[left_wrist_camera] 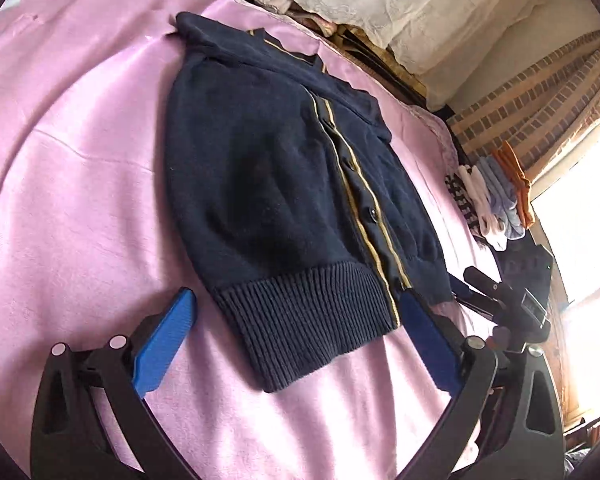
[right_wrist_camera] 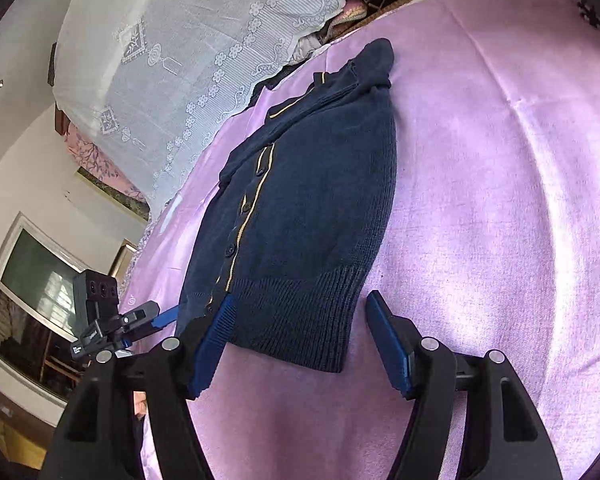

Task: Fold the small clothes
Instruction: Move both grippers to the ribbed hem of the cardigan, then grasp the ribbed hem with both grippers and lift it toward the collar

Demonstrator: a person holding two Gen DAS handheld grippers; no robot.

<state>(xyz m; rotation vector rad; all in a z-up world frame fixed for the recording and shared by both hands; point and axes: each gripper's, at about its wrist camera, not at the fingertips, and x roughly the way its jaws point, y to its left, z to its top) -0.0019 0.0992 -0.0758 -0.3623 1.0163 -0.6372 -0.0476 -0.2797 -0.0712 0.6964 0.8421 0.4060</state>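
Observation:
A small navy knitted cardigan with yellow trim along its button placket lies front up on the pink sheet, ribbed hem toward me. My left gripper is open, its blue pads straddling the hem: one rests over the sheet to the left, the other is at the hem's right corner. My right gripper is also open around the same hem, with its left pad against the placket end and its right pad clear of the fabric. Neither grips the knit.
A white lace cloth covers a pile at the far side of the bed. A stack of folded small clothes sits at the bed's right edge near a bright window. A glazed cabinet stands left of the bed.

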